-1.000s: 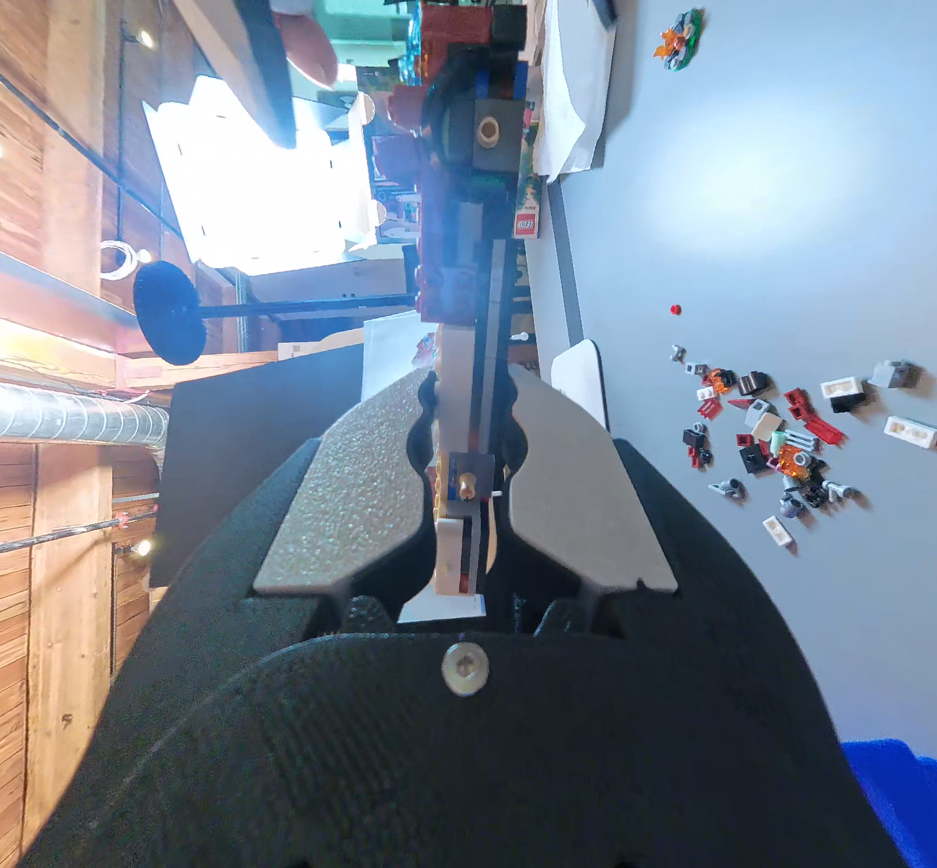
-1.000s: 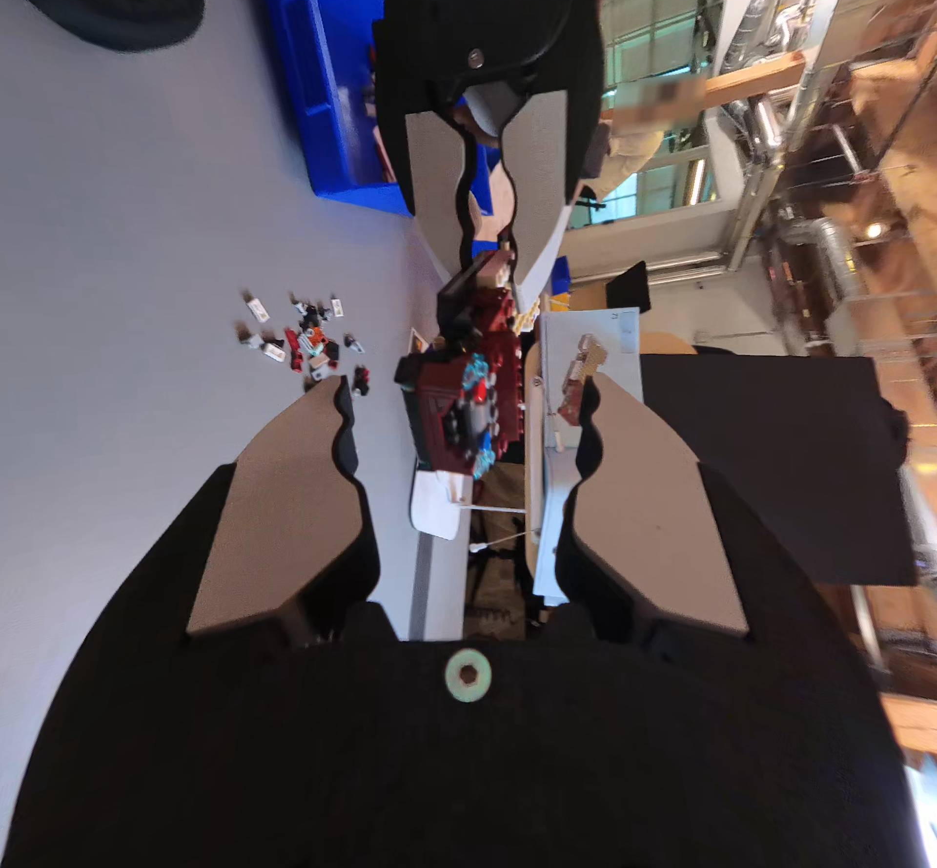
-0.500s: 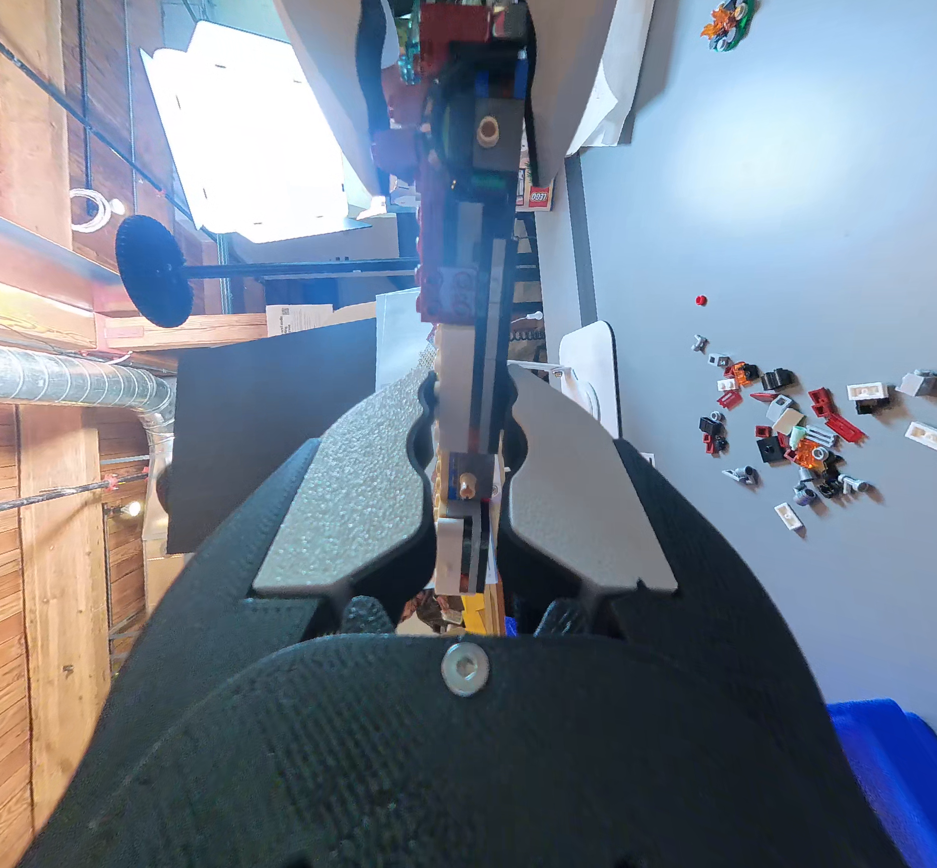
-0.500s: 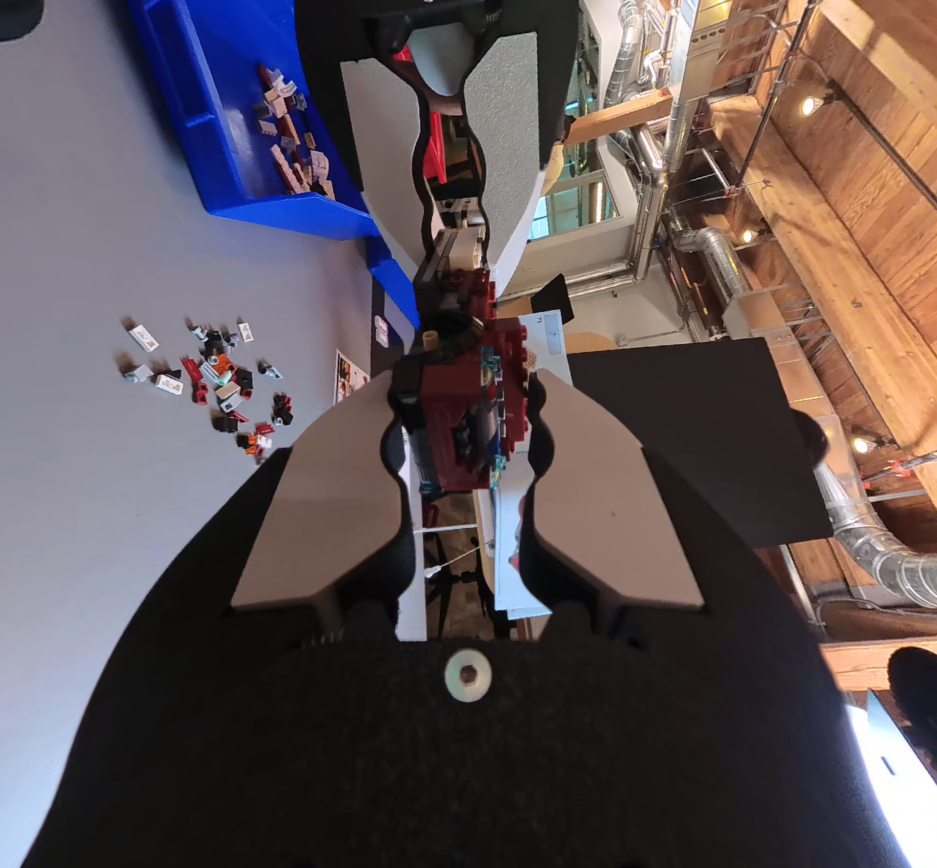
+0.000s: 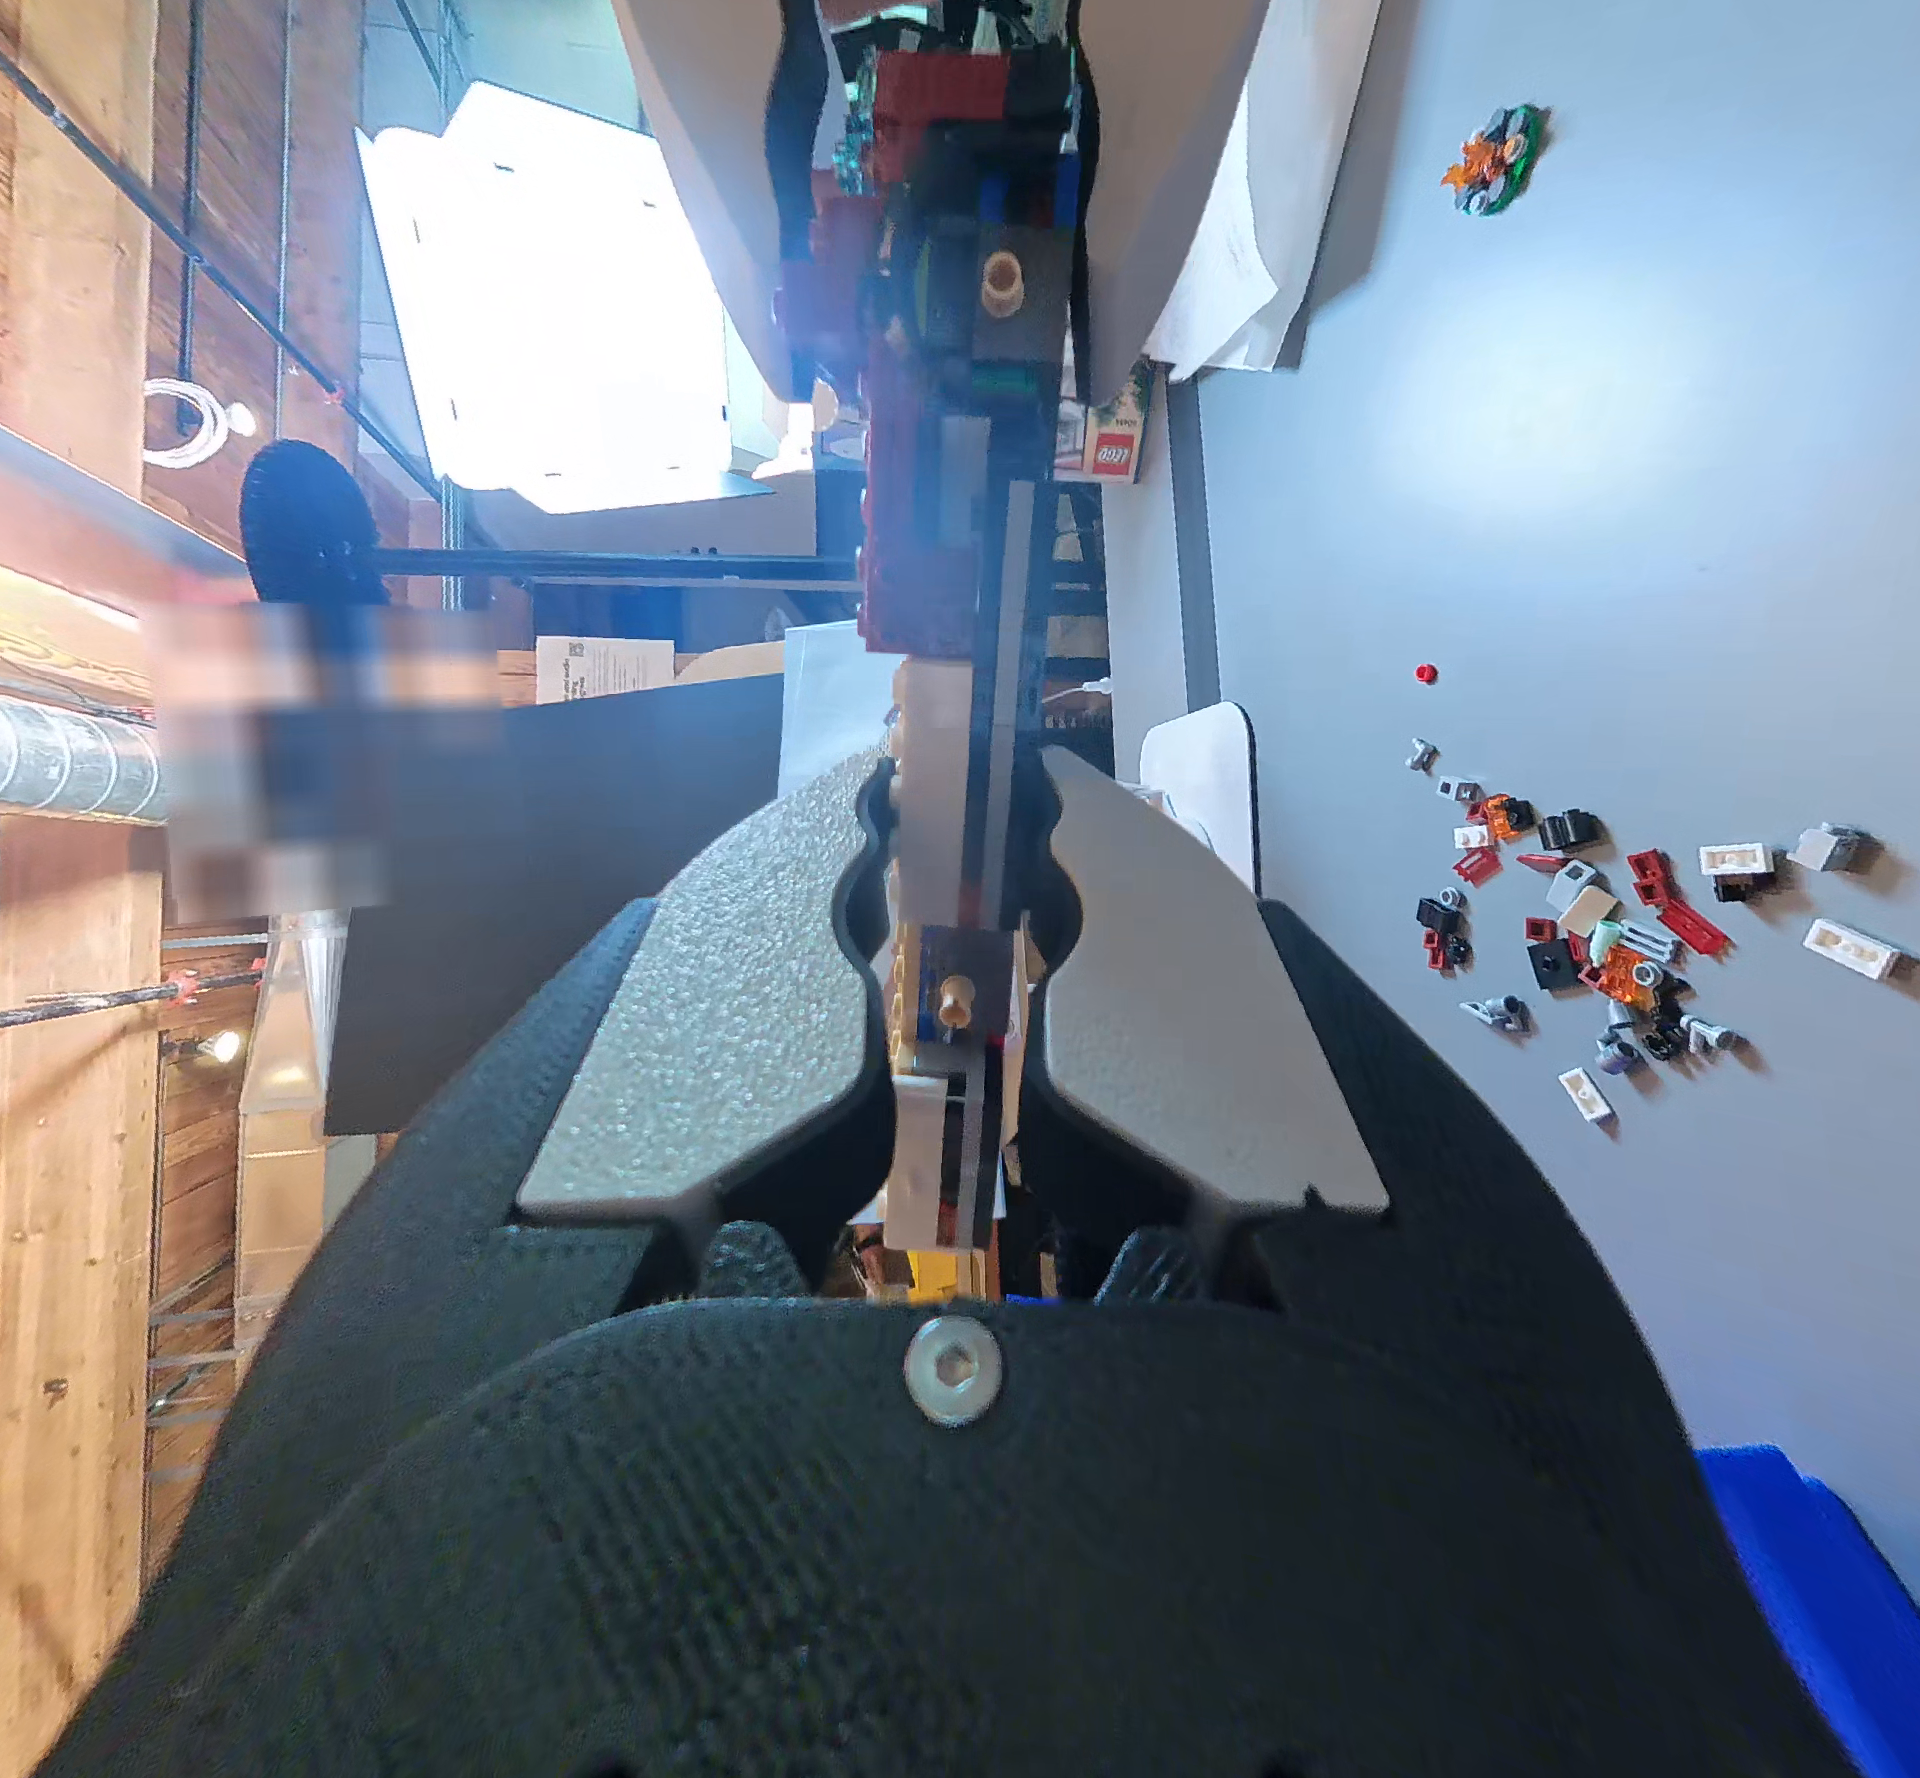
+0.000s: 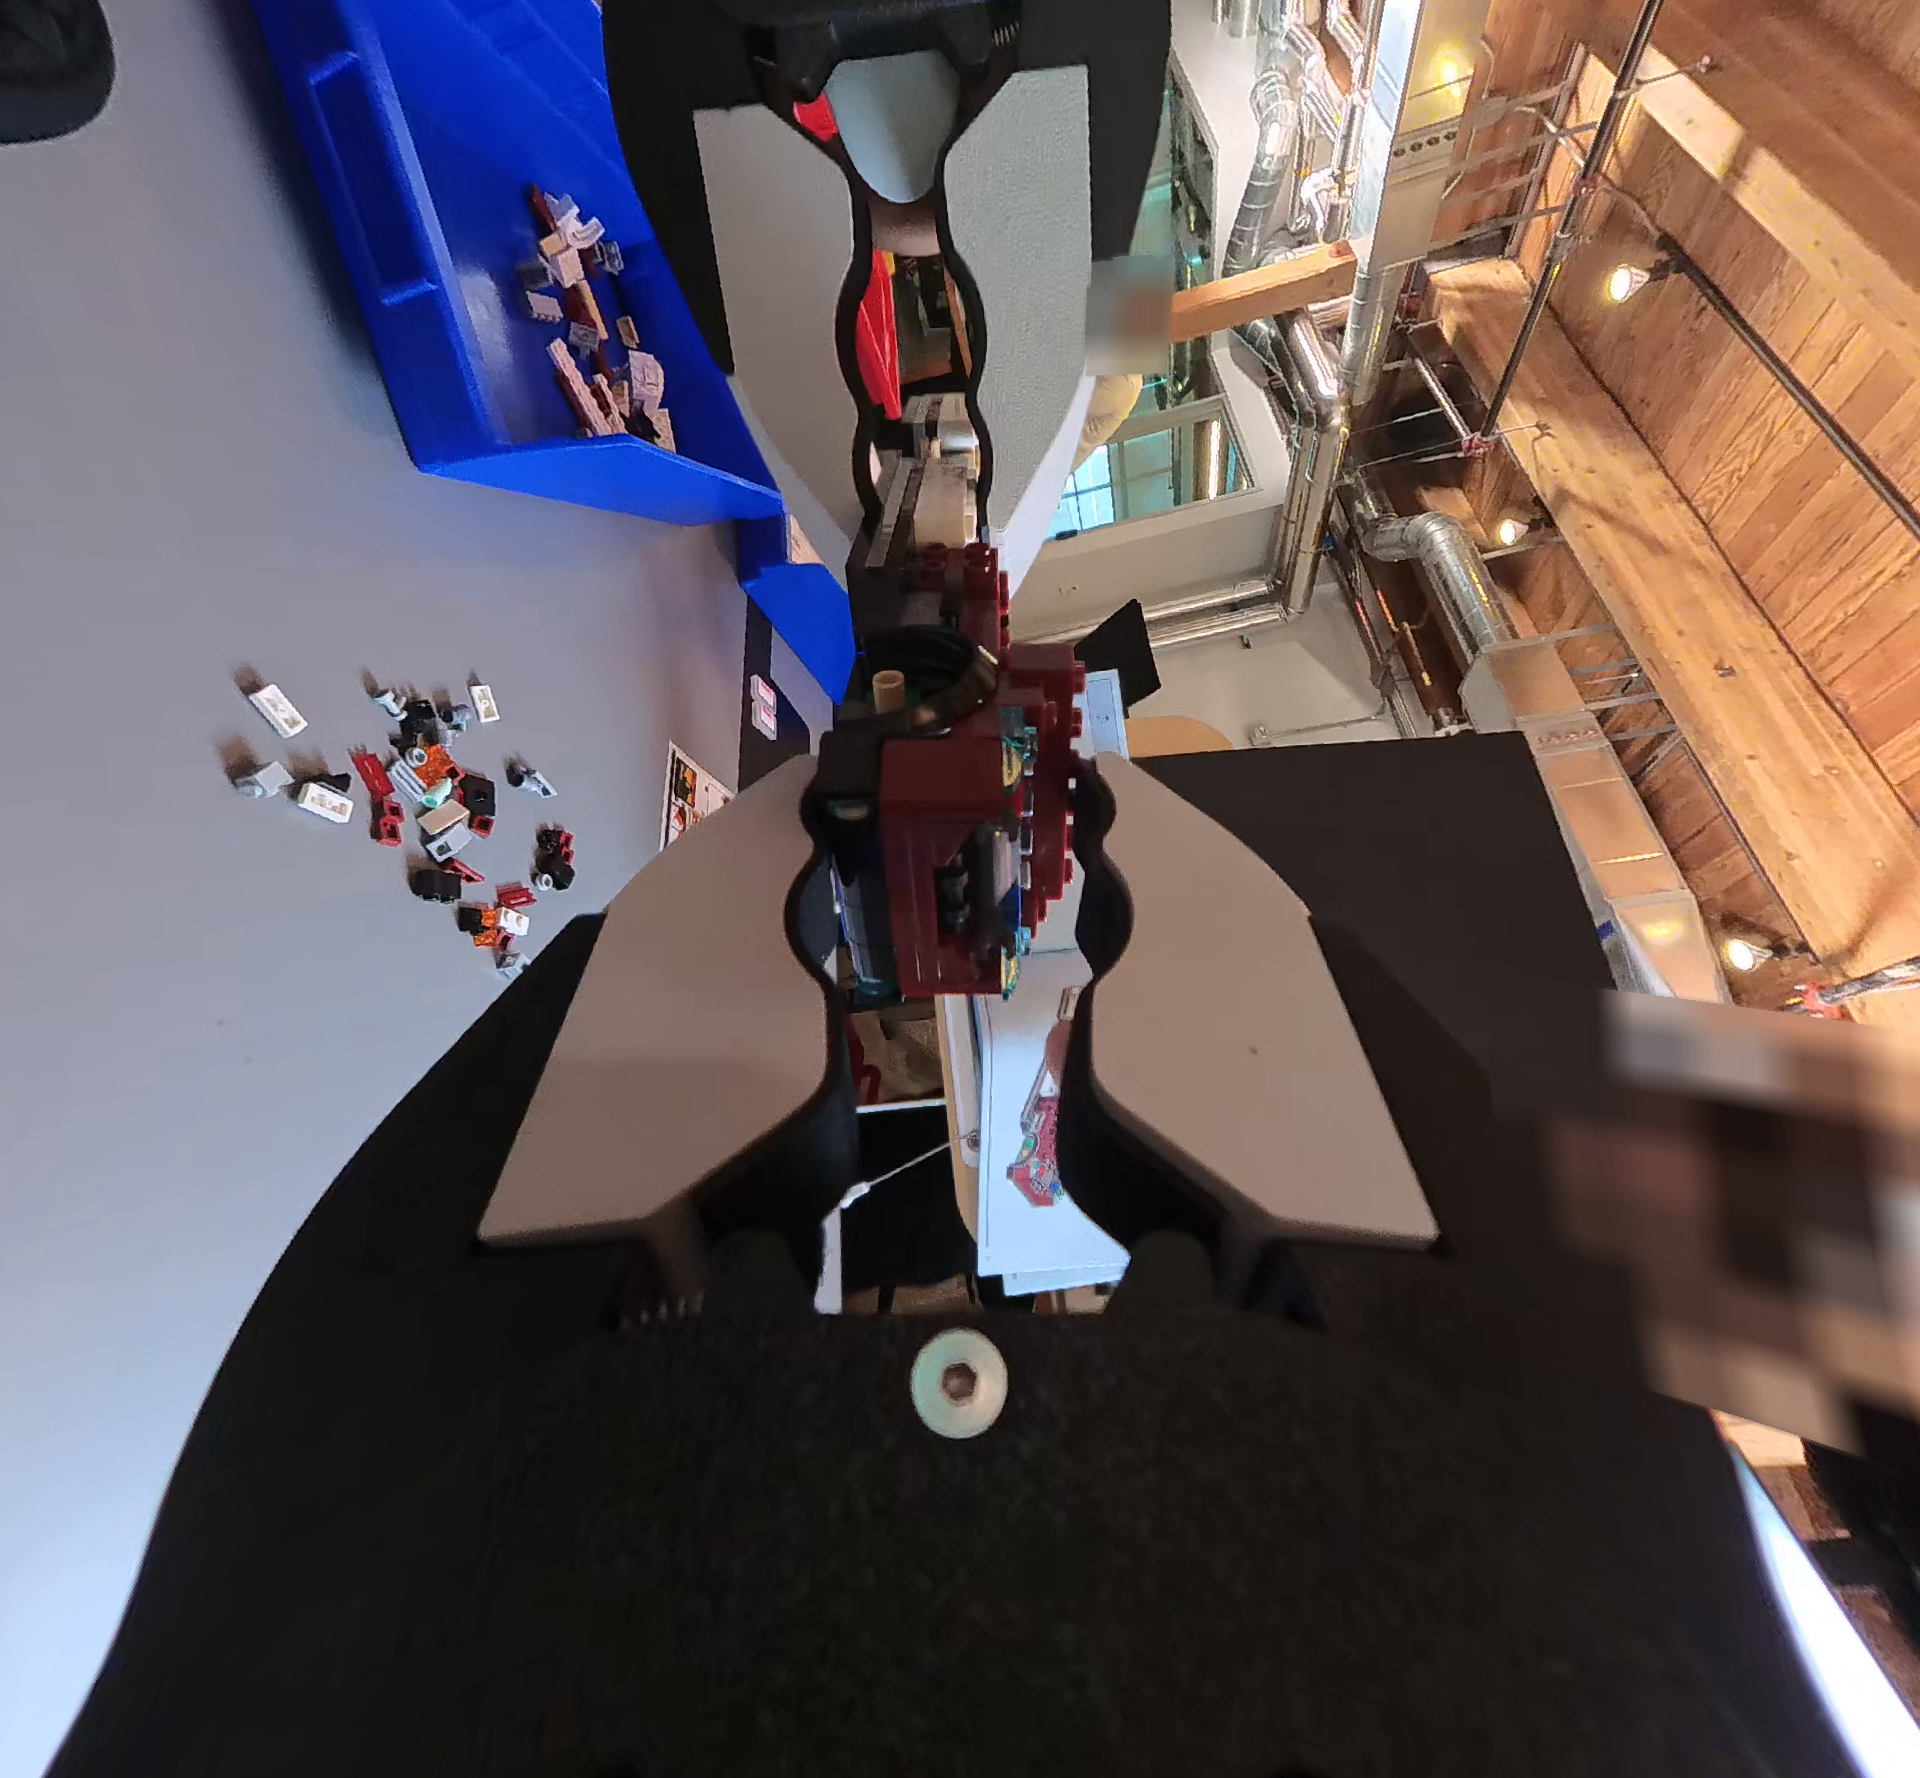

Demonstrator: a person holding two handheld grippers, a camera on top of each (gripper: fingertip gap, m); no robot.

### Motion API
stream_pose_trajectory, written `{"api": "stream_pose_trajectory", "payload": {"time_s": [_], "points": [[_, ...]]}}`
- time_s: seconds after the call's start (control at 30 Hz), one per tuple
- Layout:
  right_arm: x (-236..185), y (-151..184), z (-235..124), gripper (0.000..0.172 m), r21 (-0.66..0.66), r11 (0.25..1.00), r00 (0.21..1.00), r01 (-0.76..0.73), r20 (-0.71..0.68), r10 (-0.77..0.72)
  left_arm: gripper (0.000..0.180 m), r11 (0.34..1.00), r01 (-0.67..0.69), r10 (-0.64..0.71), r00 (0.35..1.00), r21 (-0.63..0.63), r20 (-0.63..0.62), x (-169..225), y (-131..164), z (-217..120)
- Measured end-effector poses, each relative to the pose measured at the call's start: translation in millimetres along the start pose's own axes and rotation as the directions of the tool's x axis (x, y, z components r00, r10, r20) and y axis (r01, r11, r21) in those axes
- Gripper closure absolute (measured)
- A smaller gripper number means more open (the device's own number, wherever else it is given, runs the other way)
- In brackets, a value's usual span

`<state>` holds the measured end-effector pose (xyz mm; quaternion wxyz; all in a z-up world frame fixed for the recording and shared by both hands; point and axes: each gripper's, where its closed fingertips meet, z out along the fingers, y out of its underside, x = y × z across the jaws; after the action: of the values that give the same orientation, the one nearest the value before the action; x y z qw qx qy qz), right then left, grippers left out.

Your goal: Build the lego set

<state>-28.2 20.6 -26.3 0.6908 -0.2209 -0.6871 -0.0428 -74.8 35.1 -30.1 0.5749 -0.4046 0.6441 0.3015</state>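
Both tongs grip one long brick model, held up in the air beside the grey bench [image 5: 1558, 440]. My left tongs [image 5: 961, 855] pinch the thin tan and black end of the brick model [image 5: 951, 793]. My right tongs [image 6: 951, 855] squeeze the fat dark red end. I think I should hold both ends level and not twist, or bricks may pop off. Loose little bricks [image 6: 436, 814] lie on the bench, near a blue bin [image 6: 436, 170].
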Motion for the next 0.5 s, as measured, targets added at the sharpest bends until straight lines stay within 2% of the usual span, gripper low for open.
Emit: {"api": "stream_pose_trajectory", "payload": {"time_s": [0.5], "points": [[15,-15,-7,0.127,0.034,0.995,0.995,0.095,0.025,-0.096,0.157,0.998,-0.031,0.026,0.997,0.061,0.069,-16,-15,-19]]}}
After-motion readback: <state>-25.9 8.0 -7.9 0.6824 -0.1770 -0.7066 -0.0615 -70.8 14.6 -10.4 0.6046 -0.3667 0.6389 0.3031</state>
